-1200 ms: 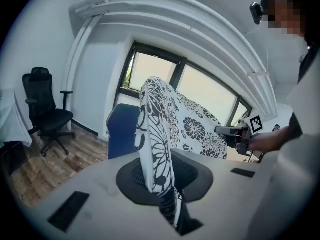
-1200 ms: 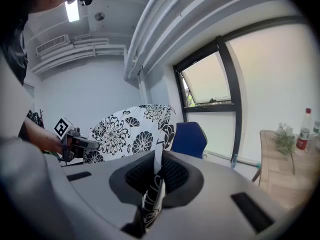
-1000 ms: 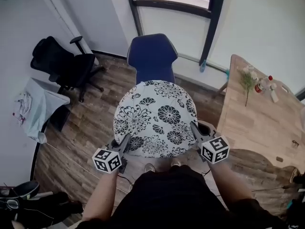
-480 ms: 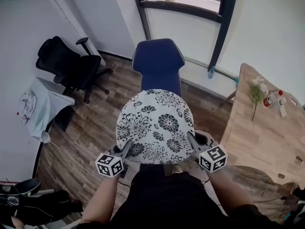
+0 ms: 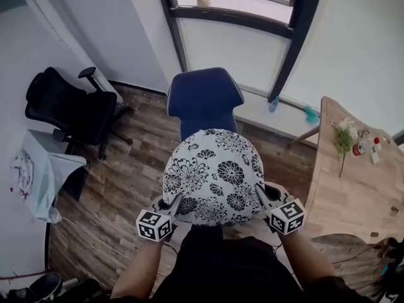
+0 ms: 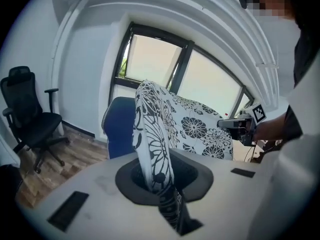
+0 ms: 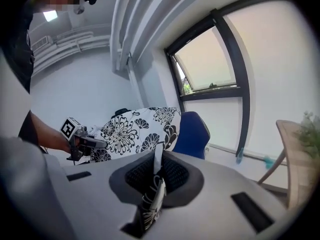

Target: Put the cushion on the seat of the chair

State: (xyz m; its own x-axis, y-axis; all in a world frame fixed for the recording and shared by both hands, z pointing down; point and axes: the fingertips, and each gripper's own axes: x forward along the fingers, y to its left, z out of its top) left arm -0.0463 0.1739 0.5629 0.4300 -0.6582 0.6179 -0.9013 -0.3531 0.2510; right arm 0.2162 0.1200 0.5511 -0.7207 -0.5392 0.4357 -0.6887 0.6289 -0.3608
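Black-and-white floral cushion [image 5: 214, 175] hangs in the air, pinched at its near edge: the left gripper [image 5: 177, 202] is clamped on its left rim and the right gripper [image 5: 260, 192] on its right rim. It hovers just short of the blue chair [image 5: 203, 100], whose seat it hides from above. The carry looks nearly done; next it likely needs bringing forward over the seat, lowering flat, then both jaws releasing.

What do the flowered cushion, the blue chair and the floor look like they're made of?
Cushion: matte printed cloth, probably padded; its rim creases softly.
Blue chair: seemingly matte upholstery fabric, no shine.
Floor: brown planks with grain and seams, wood or laminate, cannot tell which.
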